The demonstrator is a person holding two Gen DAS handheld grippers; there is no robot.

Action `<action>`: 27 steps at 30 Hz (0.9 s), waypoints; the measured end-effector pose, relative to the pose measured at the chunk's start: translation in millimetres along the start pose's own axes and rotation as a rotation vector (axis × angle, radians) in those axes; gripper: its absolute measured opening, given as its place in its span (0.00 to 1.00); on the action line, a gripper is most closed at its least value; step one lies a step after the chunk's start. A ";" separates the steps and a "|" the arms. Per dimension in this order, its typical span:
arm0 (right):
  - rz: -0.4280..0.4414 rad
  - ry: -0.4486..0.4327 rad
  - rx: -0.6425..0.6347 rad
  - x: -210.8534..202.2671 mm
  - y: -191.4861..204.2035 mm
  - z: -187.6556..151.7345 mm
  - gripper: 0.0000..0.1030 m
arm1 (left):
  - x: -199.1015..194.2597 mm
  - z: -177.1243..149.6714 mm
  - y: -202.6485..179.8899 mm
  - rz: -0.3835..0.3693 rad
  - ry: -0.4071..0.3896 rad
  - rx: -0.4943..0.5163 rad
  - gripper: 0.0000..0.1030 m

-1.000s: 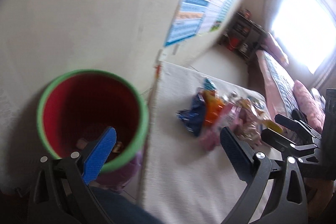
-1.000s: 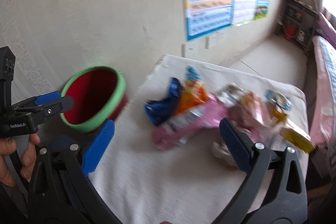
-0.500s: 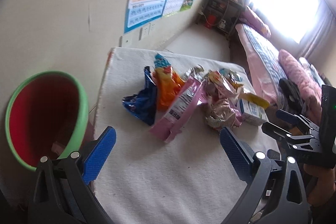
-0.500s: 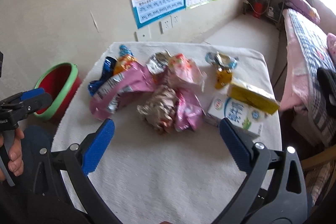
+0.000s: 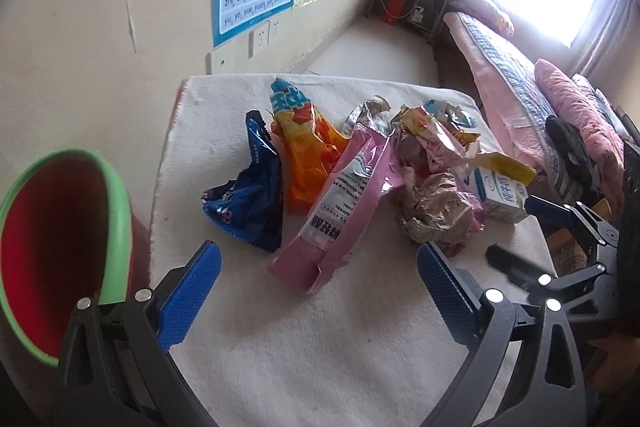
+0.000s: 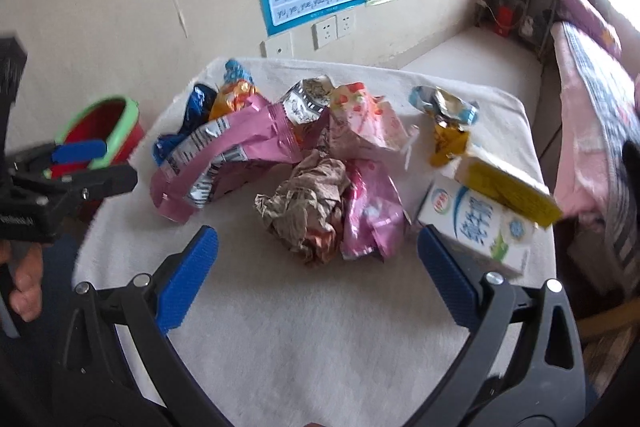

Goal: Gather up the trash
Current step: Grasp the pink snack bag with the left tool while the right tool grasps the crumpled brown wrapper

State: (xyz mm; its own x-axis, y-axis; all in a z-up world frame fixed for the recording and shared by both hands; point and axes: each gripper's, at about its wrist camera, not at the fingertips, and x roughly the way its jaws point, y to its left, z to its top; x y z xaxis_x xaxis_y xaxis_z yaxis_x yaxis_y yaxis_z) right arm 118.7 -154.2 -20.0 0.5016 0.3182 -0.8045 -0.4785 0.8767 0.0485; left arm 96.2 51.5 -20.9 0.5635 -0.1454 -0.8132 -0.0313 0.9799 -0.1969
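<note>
Tabletop [image 6: 320, 339] bearing a wrapper heap [image 6: 280, 155] and milk carton [image 6: 476, 223] (red bin [image 5: 60, 247] beside), left gripper [image 5: 316, 283] and right gripper [image 6: 316, 267] jaws spread, empty.

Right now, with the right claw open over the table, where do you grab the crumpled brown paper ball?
Pinch the crumpled brown paper ball across its middle, coming down from above and the near side. It lies right ahead of the open right claw, with bare white cloth in front. A pink wrapper presses against its right side, so go in shallow there.
</note>
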 end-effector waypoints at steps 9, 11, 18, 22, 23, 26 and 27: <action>-0.046 0.046 -0.116 42.2 15.3 3.4 0.83 | 43.9 14.9 -1.2 -0.027 0.078 0.031 0.76; -0.049 0.054 -0.125 48.9 16.5 4.6 0.83 | 53.8 16.9 -5.7 -0.032 0.096 0.052 0.75; -0.031 0.076 -0.144 60.4 19.8 7.8 0.58 | 77.2 20.7 -14.2 -0.029 0.158 0.088 0.47; -0.019 0.079 -0.151 58.5 20.5 6.3 0.49 | 73.7 20.8 -14.9 -0.035 0.154 0.093 0.44; -0.016 0.077 -0.149 56.6 19.9 5.9 0.48 | 71.3 20.4 -14.0 -0.039 0.151 0.088 0.44; -0.003 0.066 -0.140 47.1 17.7 5.6 0.46 | 59.6 18.3 -11.6 -0.039 0.128 0.069 0.44; 0.001 0.063 -0.135 44.0 17.0 5.2 0.46 | 55.2 17.3 -10.5 -0.043 0.121 0.062 0.44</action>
State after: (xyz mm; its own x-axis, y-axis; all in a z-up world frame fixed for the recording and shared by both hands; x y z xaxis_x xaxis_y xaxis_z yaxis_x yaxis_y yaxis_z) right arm 136.4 -123.5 -51.5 0.4568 0.2926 -0.8401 -0.5740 0.8184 -0.0271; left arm 141.9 35.5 -54.3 0.4597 -0.1993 -0.8654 0.0437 0.9784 -0.2021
